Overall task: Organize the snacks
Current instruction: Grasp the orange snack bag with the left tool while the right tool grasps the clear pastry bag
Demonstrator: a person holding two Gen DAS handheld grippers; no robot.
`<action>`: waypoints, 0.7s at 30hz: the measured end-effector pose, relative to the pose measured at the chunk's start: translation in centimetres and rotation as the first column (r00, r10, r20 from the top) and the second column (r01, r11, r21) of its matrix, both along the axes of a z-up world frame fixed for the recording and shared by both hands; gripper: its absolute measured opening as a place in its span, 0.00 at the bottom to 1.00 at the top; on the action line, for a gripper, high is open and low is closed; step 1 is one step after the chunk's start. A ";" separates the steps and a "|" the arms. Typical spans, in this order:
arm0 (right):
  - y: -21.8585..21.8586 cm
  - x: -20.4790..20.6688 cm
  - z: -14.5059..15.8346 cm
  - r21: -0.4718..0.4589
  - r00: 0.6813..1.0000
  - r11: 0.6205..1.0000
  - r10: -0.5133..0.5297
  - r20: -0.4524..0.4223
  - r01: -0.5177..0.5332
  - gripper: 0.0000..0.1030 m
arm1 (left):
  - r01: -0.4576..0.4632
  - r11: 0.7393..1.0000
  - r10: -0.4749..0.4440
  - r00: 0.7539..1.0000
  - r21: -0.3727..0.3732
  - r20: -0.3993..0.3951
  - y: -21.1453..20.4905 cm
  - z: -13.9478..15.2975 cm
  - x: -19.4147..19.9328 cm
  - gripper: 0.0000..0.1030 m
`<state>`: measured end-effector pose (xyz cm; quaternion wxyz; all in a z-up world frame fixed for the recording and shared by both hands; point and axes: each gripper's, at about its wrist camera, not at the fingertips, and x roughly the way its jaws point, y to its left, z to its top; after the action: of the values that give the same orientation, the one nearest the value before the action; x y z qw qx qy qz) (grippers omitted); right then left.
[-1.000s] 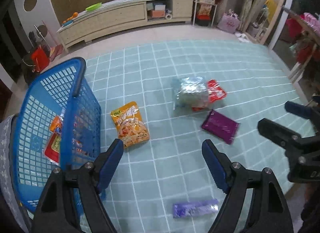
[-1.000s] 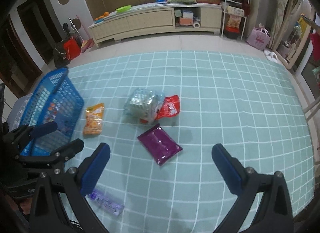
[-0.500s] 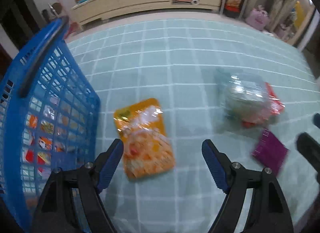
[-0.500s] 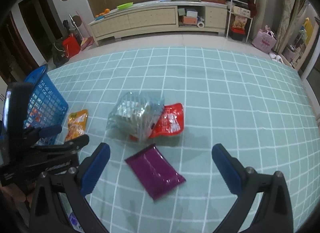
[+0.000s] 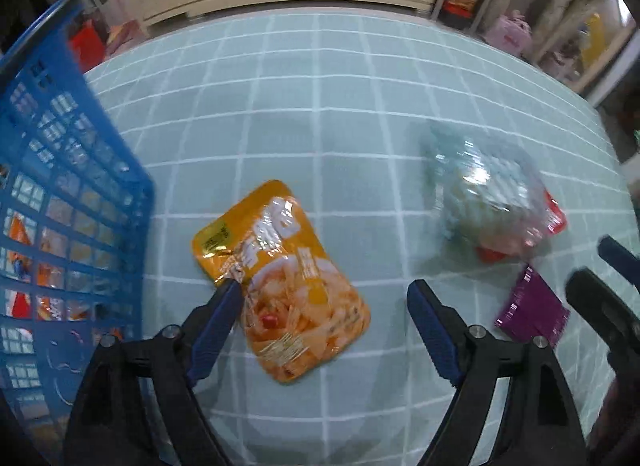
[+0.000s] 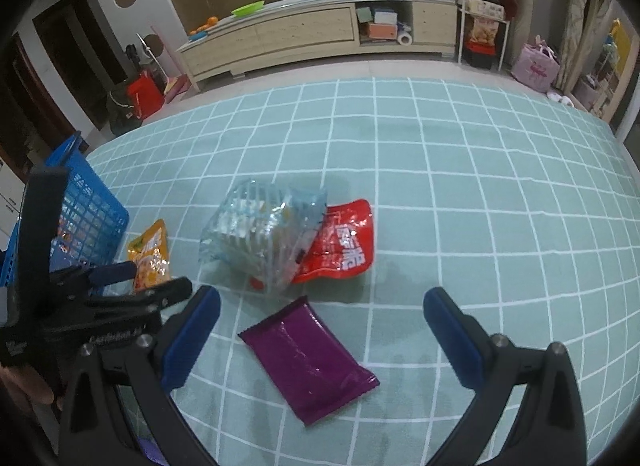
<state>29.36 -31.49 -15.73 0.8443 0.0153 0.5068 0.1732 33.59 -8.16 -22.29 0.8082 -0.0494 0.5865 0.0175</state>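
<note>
Snack packets scattered on a teal grid-patterned mat beside a blue lattice basket.

The left gripper hangs with its blue ribbed fingers spread wide around a glossy orange foil pouch lying flat on the mat, one tip at the pouch's crinkled edge, nothing gripped; the jaws have just opened a little further. The blue plastic basket, an open square mesh, stands just left of the pouch, with orange and red wrappers visible through its wall. The right gripper is also wide open and empty above a smooth, flat purple packet. Beyond it a crumpled clear plastic multipack overlaps a shiny red pouch.
</note>
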 end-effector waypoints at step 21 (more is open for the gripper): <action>1.5 -0.5 0.6 0.009 0.985 0.985 0.173 0.029 -0.173 1.00 | -0.073 0.997 0.075 0.997 0.039 -0.033 -1.5 0.9 1.9 0.23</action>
<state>28.88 -30.04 -15.18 0.8330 -0.0262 0.4935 0.2489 35.44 -9.65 -21.38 0.7976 -0.0557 0.5976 0.0592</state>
